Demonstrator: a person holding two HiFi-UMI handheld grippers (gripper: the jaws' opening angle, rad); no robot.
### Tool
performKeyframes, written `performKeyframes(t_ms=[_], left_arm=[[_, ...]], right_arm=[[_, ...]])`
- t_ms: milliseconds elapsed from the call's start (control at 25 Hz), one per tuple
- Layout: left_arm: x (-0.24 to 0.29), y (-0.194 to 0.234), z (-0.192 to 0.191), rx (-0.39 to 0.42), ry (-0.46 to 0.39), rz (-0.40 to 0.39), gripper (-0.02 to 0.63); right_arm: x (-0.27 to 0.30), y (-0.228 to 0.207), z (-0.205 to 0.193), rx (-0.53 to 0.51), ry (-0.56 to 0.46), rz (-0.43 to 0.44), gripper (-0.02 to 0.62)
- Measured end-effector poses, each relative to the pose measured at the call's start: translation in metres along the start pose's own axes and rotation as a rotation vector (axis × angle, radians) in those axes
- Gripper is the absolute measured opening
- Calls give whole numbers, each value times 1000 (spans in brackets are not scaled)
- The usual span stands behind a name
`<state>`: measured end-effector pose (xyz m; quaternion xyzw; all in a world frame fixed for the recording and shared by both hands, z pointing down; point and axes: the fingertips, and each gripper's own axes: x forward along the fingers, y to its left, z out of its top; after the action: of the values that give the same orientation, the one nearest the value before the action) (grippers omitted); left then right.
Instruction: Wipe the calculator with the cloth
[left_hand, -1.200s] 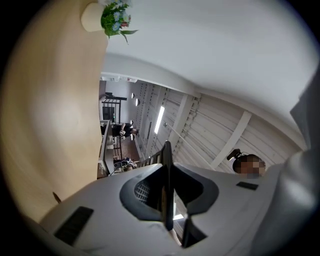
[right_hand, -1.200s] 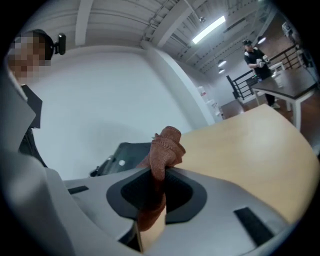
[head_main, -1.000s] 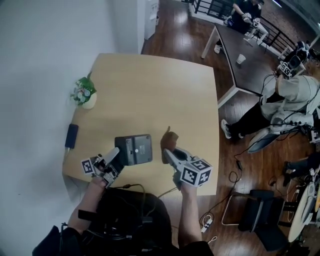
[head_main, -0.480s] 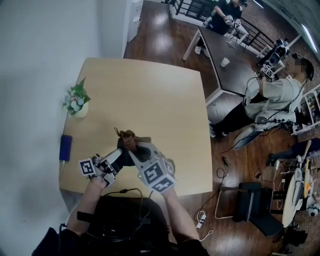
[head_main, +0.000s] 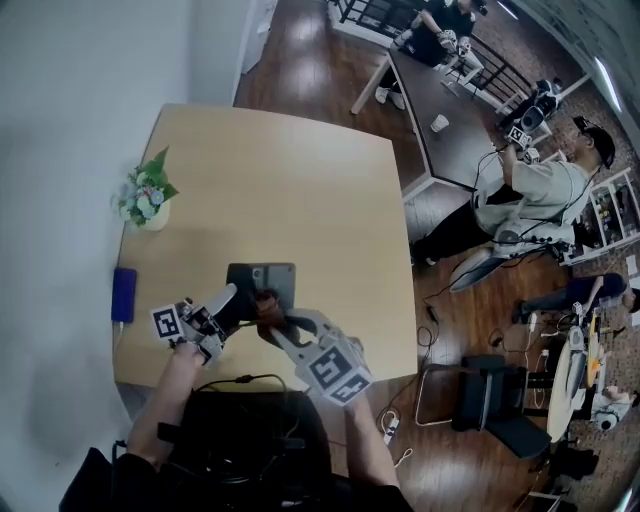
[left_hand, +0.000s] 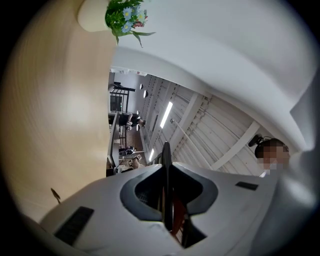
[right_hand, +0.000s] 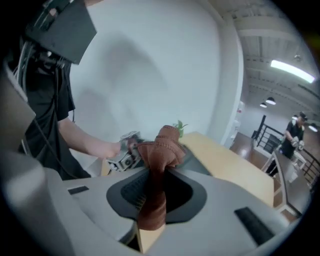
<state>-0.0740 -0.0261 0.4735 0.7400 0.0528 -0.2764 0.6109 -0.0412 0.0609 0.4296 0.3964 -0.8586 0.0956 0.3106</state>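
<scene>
Flowers (head_main: 143, 186) fill the pot (head_main: 154, 216); left tongs (head_main: 232, 305) clamp calculator (head_main: 262, 277), right tongs (head_main: 273, 326) clamp cloth (head_main: 266, 305).

The head view looks steeply down from high above the tabletop (head_main: 300, 180), while the left gripper view and right gripper view peer from close behind their own jaws across it, all three catching the potted flowers (head_main: 143, 192).

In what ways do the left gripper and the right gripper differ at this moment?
The left gripper has its jaws closed on the thin edge of the calculator; the right gripper has its jaws closed on the bunched brown cloth. The left gripper is at the calculator's left corner, the right gripper at its near edge. Both hold something.
</scene>
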Motion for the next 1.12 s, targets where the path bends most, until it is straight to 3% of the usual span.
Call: performKeyframes(t_ms=[120,200,320,560,720,800,840,920,1000,1120], left_arm=[[1,2,-9,-2,44,-5,49],[4,4,-15,5,64,4,49],[6,11,-15,4,43,32,49],[-14,44,13,-75,-98,101,52],[-21,74,3,-131,-99,149,51],[-28,96,-10,-157,-46,193,49],[-33,108,-18,-168,4,228,51],[-45,132,-38,-200,123,304,52],[-58,153,-55,-235,232,367,54],[-64,177,-69,-241,363,425,82]], right_arm=[[-11,-68,39,-52,-67,-196,64],[1,-91,45,-83,-59,-219,65],[35,-72,25,-101,10,-103,64],[67,9,-40,-130,110,58,66],[64,59,-99,-20,196,286,64],[57,60,-126,92,192,347,64],[53,46,-135,166,168,333,64],[54,-7,-157,318,119,227,64],[67,-58,-189,411,138,137,64],[100,-67,-229,488,204,210,64]])
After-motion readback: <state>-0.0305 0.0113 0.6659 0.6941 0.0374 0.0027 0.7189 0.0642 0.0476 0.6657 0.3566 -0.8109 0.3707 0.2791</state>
